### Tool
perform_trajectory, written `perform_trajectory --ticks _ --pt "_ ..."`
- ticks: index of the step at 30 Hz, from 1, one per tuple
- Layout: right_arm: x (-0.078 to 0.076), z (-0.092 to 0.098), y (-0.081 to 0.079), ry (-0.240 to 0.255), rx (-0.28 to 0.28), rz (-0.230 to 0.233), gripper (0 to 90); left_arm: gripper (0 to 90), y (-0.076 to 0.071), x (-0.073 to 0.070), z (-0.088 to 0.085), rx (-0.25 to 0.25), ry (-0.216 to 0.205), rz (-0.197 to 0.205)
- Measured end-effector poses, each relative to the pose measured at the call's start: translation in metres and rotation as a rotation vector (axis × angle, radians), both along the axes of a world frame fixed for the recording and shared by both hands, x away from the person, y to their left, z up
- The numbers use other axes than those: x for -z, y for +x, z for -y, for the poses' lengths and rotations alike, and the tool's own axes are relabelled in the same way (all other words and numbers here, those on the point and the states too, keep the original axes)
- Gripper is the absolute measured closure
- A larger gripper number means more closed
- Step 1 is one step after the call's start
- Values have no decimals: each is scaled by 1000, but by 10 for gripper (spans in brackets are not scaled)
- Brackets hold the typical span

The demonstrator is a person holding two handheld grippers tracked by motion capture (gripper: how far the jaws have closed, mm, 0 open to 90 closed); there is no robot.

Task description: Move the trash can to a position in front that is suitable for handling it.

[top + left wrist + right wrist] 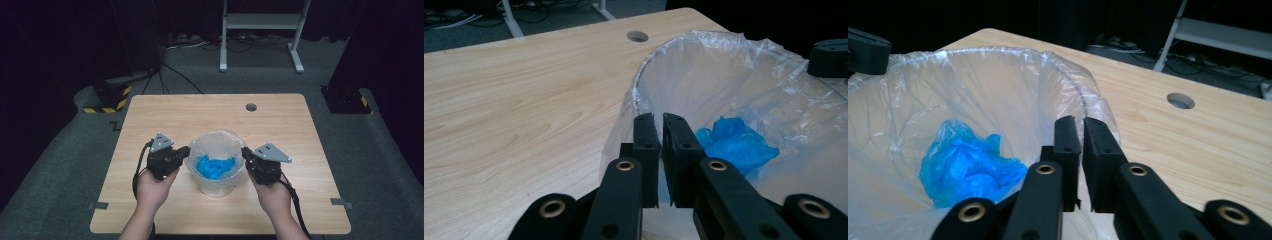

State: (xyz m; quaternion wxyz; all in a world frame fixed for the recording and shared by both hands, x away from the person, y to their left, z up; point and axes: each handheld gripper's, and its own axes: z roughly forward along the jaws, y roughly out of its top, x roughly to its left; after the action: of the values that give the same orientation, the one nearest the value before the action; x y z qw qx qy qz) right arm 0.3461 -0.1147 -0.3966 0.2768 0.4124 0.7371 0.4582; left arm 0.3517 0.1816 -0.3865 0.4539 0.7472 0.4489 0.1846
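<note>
High view: both claws (186, 152) (245, 152) pinch clear bag (216, 145) rim, no labels

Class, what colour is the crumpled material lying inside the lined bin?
Bright blue material, clearest in the right gripper view.

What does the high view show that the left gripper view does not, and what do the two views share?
High view alone: both hands, the left gripper and right gripper at opposite sides of the bin's rim, and a white frame on the floor. Left gripper view alone: its jaws shut on the clear bag liner at the rim. Both share the wooden table, its round hole and the crumpled blue plastic inside the bin.
</note>
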Motion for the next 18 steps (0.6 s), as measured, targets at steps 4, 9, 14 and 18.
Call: perform_trajectory --ticks 4,9,14,18 --pt "0 -1 -1 -4 -2 8 900 895 -2 -1 1 -10 8 18" --pt "-1 -1 -3 4 -3 32 900 897 -4 -3 2 -3 -9 33" --pt "-5 1 -6 26 6 62 900 898 -6 -7 1 20 -47 43" --pt "-8 1 -9 43 13 86 900 897 -10 -14 0 29 -88 80"
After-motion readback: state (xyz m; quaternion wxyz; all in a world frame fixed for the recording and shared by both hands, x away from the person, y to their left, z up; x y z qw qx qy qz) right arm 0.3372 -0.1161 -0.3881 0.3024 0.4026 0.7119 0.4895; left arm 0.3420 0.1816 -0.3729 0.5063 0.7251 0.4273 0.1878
